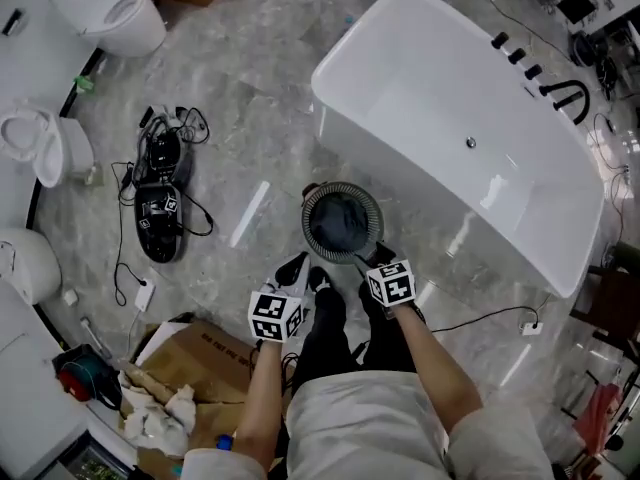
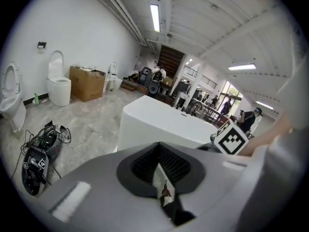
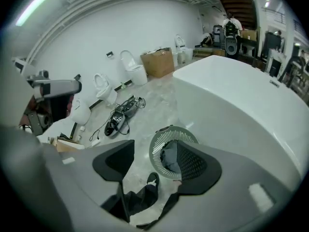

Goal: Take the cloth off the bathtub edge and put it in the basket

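Right gripper (image 3: 154,164) open, empty by basket (image 1: 306,218), cloth (image 1: 340,226) inside; I lift straight up, not snagging the rim.

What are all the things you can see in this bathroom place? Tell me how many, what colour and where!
Bathtub: one, white, upper right.
Tap: one, black, on the bathtub's far end.
Basket: one, grey, on the floor beside the bathtub.
Cloth: one, dark, inside the basket.
Toilets: three, white, along the left side.
Boxes: two, brown, lower left and top edge.
Cables: one tangle, black, on the floor at left.
Legs: two, black trousers, below the basket.
Left gripper: one, grey, jaws together.
Right gripper: one, grey, jaws apart, empty, near the basket.
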### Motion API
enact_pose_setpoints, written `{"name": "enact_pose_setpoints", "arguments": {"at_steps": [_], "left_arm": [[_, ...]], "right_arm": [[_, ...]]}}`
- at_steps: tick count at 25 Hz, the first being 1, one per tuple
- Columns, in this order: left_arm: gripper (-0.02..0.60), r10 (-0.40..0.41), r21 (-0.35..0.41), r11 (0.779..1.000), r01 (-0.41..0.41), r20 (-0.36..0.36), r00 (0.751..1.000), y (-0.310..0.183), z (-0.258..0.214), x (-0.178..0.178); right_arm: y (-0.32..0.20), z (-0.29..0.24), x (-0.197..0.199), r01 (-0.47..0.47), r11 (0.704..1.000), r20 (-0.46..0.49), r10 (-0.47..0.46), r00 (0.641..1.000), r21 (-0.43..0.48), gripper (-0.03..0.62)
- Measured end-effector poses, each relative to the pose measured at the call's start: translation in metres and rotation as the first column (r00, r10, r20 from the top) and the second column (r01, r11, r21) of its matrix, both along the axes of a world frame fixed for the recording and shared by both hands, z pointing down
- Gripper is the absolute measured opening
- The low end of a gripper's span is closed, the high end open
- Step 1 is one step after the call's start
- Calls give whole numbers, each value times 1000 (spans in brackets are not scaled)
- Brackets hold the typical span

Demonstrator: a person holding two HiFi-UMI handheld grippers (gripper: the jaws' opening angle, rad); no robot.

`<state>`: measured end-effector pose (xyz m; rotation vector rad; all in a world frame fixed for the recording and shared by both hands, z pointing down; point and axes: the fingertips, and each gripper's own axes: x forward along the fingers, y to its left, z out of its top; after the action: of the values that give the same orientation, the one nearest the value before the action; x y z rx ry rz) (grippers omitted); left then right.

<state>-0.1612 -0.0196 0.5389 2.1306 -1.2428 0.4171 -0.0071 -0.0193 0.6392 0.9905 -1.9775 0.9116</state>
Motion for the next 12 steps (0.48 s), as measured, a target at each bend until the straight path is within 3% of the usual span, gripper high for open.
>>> {"name": "enact_pose_setpoints", "arguments": {"at_steps": [6,12], "left_arm": [[57,33,-3,999,-33,29,999,28,-39,2],[57,77,-6,997,-77,27,997,51,-48,22]], "right_arm": [[32,-75,-2,-45,998,63,42,997,44,252],[61,-109,-11,-93,993,123,84,989,66,252]]}}
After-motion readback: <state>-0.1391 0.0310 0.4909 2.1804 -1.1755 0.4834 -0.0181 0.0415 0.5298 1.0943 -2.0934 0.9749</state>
